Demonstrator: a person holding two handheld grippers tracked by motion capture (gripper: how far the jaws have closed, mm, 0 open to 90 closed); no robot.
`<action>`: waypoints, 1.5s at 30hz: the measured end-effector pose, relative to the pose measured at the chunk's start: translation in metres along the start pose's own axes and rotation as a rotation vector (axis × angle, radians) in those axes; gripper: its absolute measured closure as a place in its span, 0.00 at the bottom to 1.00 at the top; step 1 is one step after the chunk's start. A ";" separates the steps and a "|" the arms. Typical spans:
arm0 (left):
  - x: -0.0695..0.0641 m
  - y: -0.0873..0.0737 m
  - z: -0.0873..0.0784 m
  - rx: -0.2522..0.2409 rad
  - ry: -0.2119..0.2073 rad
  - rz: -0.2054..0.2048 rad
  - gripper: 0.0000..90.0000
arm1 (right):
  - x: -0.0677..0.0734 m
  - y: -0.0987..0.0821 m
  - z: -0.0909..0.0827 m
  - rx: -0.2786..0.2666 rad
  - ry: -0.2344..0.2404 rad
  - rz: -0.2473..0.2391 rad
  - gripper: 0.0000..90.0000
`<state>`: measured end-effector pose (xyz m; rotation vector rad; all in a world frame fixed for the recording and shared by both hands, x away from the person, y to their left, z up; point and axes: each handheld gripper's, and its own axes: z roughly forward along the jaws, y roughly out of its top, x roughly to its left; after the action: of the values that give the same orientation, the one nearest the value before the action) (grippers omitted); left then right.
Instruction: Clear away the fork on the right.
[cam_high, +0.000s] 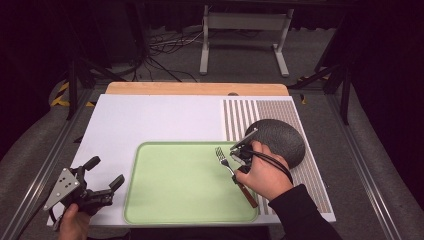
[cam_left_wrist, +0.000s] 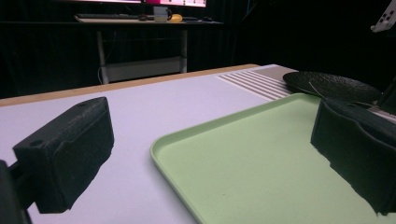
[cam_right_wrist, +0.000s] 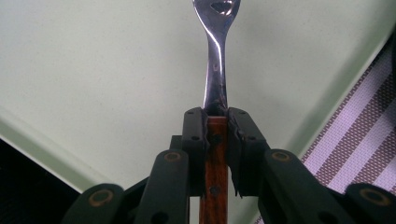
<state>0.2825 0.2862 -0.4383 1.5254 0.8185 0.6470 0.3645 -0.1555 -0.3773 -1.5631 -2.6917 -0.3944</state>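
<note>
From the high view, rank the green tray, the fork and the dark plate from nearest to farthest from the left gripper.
1. Green tray, just right of the left gripper at the table's near left.
2. Fork, on the tray's right part, clamped in the right gripper.
3. Dark plate, on the striped mat, far right.
</note>
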 end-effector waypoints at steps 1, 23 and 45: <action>0.000 0.000 0.000 0.000 0.000 -0.001 0.00 | 0.001 0.000 0.003 0.002 -0.008 0.003 0.87; 0.000 0.000 0.001 0.002 -0.002 -0.002 0.00 | 0.002 0.003 0.028 0.039 -0.036 0.048 0.86; 0.000 0.000 0.001 0.002 -0.003 -0.002 0.00 | 0.000 0.003 0.030 0.003 -0.015 0.032 0.75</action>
<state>0.2830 0.2860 -0.4386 1.5266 0.8181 0.6422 0.3709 -0.1474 -0.4059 -1.6128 -2.6731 -0.3785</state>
